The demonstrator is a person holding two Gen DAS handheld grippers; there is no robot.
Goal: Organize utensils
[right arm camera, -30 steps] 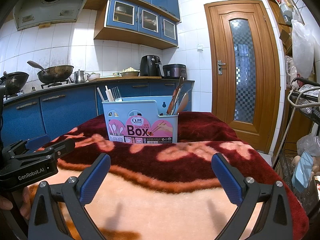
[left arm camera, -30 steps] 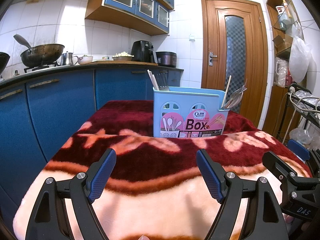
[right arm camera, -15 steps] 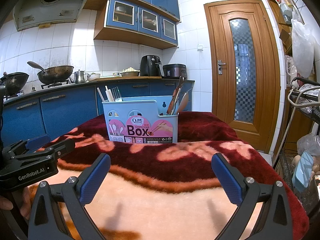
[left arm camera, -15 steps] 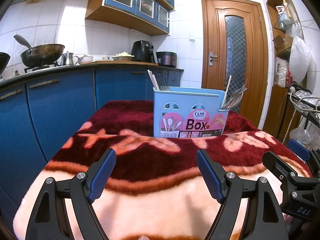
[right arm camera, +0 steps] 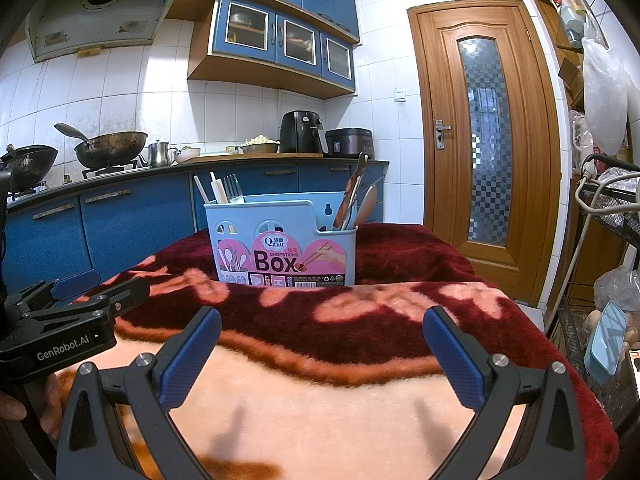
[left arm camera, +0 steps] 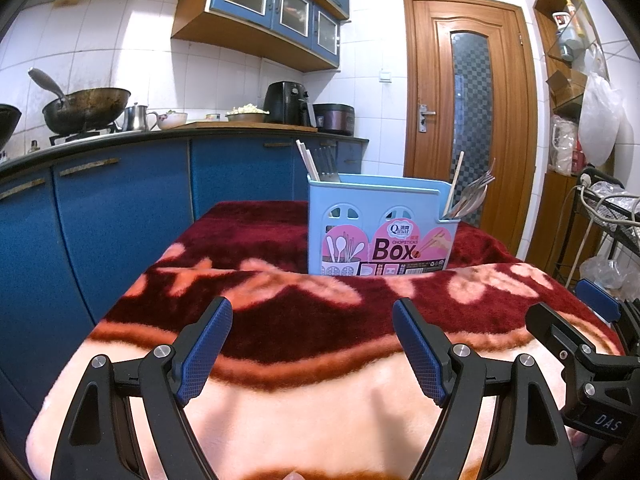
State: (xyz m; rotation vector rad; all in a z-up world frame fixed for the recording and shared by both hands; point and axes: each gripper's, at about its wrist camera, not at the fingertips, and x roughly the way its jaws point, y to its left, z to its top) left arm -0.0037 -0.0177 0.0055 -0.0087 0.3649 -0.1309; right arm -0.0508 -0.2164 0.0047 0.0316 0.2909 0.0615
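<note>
Nearest the cameras, the left gripper (left arm camera: pixel 312 344) hangs low over the pale front part of a plush blanket (left arm camera: pixel 304 408), its blue-padded jaws spread wide with nothing between them. The right gripper (right arm camera: pixel 322 354) sits just beside it, likewise spread wide and empty; from the right wrist view, part of the left gripper shows at the left edge with a hand (right arm camera: pixel 48 404) under it. Farther back, where the blanket turns dark red with pink patterns, a light blue utensil box (right arm camera: pixel 282 240) stands upright, well apart from both grippers, its pink label facing the cameras. White chopsticks (right arm camera: pixel 216 188) and a fork (right arm camera: pixel 234 189) stick up from its left compartment, and wooden spoons (right arm camera: pixel 354 200) lean out of the right one; in the left wrist view metal forks (left arm camera: pixel 472 196) also show on that right side. Behind the table runs a counter with blue cabinets (right arm camera: pixel 120 228), carrying a wok (right arm camera: pixel 110 148), a kettle (right arm camera: pixel 158 152) and a black air fryer (right arm camera: pixel 300 132). A wooden door (right arm camera: pixel 484 140) stands at the far right.
</note>
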